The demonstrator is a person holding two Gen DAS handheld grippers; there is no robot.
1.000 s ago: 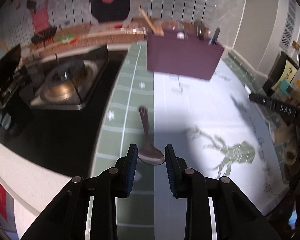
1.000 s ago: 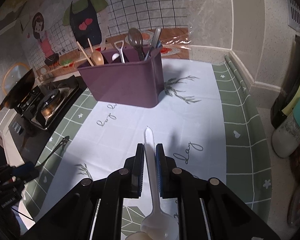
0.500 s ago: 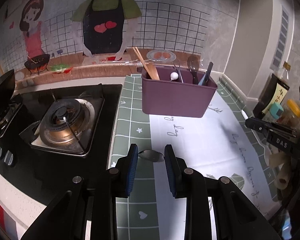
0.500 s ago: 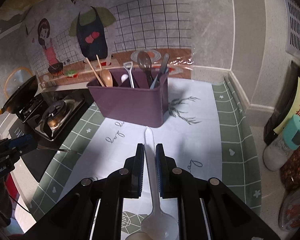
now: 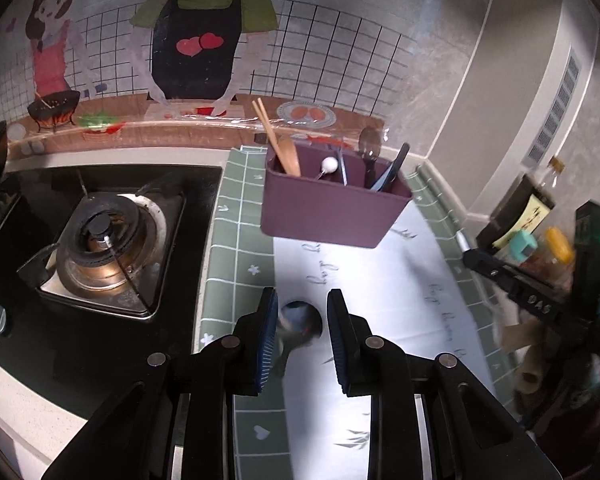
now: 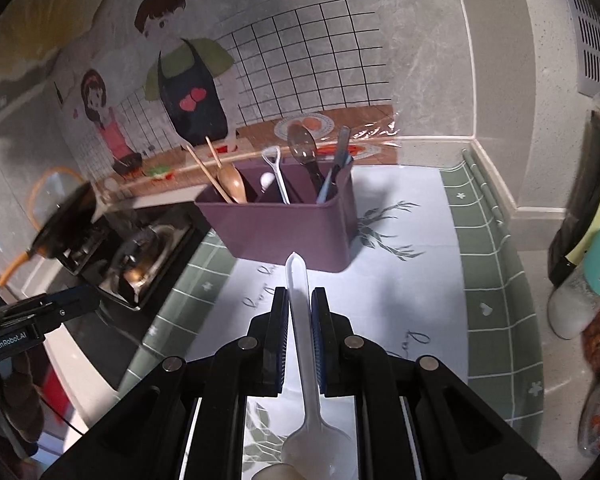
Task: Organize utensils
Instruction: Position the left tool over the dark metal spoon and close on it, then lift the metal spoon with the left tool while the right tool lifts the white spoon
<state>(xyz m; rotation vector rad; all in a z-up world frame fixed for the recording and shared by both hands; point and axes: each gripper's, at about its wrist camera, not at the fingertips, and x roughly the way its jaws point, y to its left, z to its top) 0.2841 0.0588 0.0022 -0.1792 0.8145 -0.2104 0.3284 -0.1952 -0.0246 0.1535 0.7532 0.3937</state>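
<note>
Left tongs (image 5: 302, 316): jaws just narrowed onto metal spoon (image 5: 299, 321), bowl forward between the pads, now off the bench (image 5: 380, 280) where it lay a second ago. Right tongs (image 6: 300, 320) pinch white plastic spoon (image 6: 302, 320), unchanged. Purple caddy (image 5: 332, 212), upper centre, sits nearer: both spoons look bound for it.

The metal spoon (image 5: 299, 320), which lay flat on the mat (image 5: 380, 280) 1 second ago, has been lifted between the jaws of the left gripper (image 5: 302, 330), which have just been closing on it. The purple utensil holder (image 5: 332, 204) is now seen lower and further off. The white plastic spoon (image 6: 300, 320) has been raised in the right gripper (image 6: 300, 336), its tip now overlapping the holder's front wall.
</note>
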